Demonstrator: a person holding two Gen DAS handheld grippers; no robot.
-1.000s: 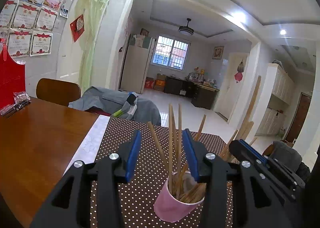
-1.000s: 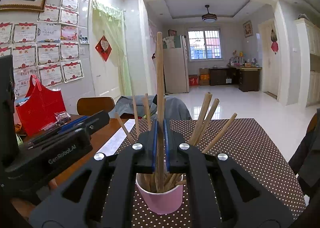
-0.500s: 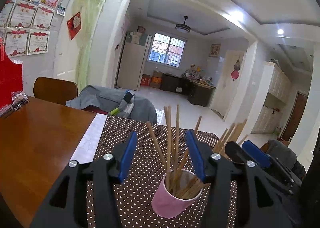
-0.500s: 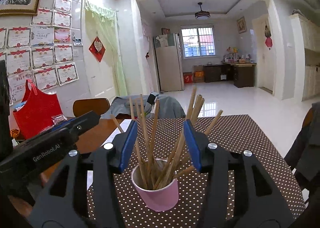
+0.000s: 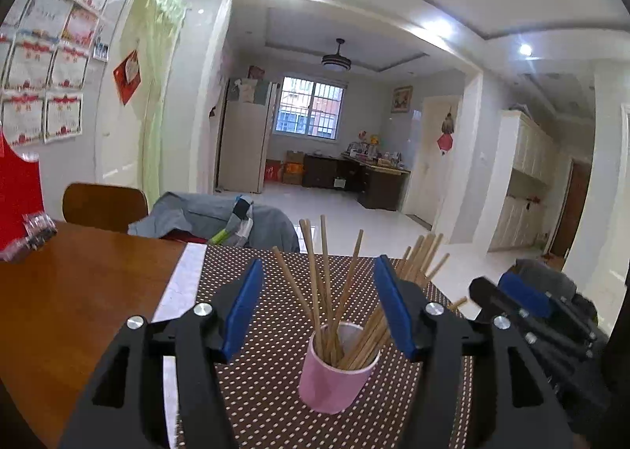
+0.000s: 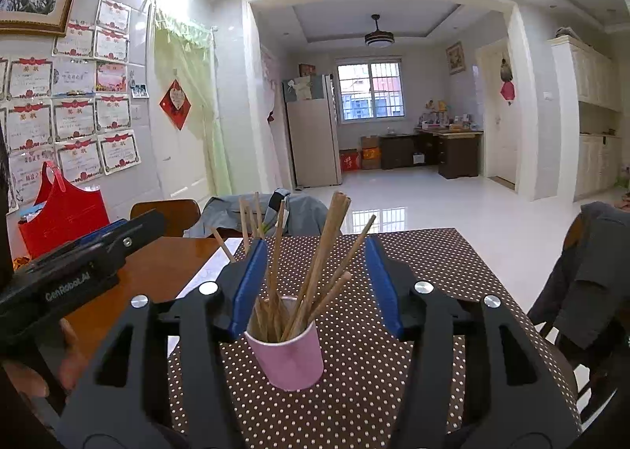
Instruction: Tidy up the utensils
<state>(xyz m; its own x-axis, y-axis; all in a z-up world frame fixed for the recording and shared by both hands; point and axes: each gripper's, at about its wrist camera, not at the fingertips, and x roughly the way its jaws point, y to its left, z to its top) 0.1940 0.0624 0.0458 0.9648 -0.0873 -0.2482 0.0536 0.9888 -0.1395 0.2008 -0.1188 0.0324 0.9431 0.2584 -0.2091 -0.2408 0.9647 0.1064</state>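
A pink paper cup (image 5: 334,374) stands on a brown polka-dot mat (image 5: 275,401) and holds several wooden chopsticks (image 5: 319,283) that fan out of its mouth. The cup (image 6: 289,358) and the chopsticks (image 6: 319,260) also show in the right wrist view. My left gripper (image 5: 319,311) is open and empty, its blue pads on either side of the chopsticks, above and behind the cup. My right gripper (image 6: 315,283) is open and empty, likewise set around the chopsticks. The right gripper's body shows at the right in the left wrist view (image 5: 531,315).
The mat lies on a wooden table (image 5: 67,307) beside a white strip (image 5: 177,283). A red bag (image 6: 63,208) stands at the table's far left. Chairs draped with grey clothing (image 6: 252,212) stand behind the table, and another (image 6: 590,271) stands at its right.
My right gripper has opened and let go of the upright chopstick, which now rests in the cup. Both grippers have drawn back from the cup a little.
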